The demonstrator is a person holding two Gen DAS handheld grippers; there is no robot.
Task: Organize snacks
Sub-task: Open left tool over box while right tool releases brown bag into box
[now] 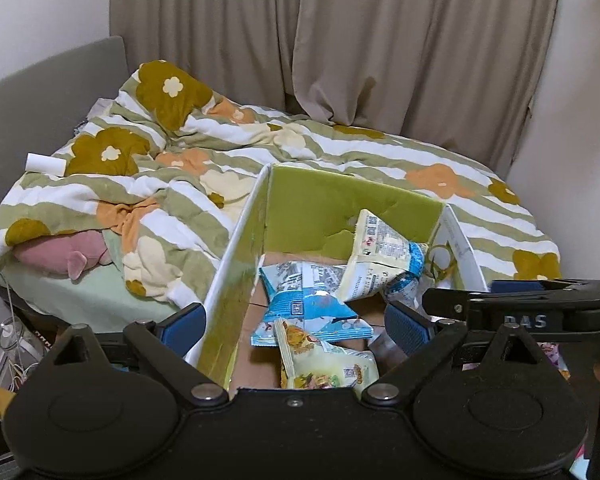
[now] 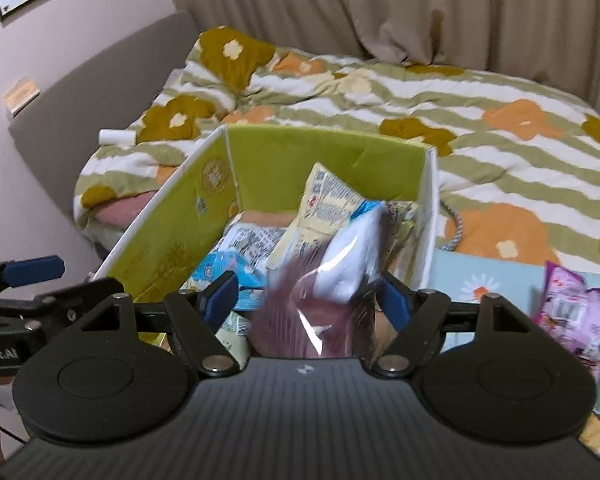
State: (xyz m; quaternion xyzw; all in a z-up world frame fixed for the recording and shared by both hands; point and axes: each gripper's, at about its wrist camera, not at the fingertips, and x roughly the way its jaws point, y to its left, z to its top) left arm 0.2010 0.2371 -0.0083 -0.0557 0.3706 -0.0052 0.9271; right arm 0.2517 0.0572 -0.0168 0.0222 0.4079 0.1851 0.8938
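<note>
- Dropping a packet into the green box (image 2: pixel 268 160) looks to be the step in hand; a blurred maroon-and-white packet (image 2: pixel 320 292) sits between the blue pads of the right gripper (image 2: pixel 306 300), but the pads stand clear of it on both sides, so the tongs read as released and the packet is on its way down among the snacks.
- The left gripper (image 1: pixel 296 324) is spread wide and grasps nothing; its left pad (image 1: pixel 182 326) is outside the box's left wall (image 1: pixel 236 248) and its right pad inside, straddling that wall, perhaps to steady it.
- Inside the box already: a blue packet (image 1: pixel 304 304), a pale yellow packet (image 1: pixel 374 256) leaning on the far wall, and a yellow-green one (image 1: pixel 324 364) nearest the camera.
- More snacks wait outside; pink packets (image 2: pixel 572 312) lie to the right of the box, on a light blue surface (image 2: pixel 488 276) atop the flowered quilt (image 2: pixel 480 92).
- Next, I judge, the right gripper must lift clear of the rim, swing right to the pink packets and clench on one by its edge; the crinkly film may slip.
</note>
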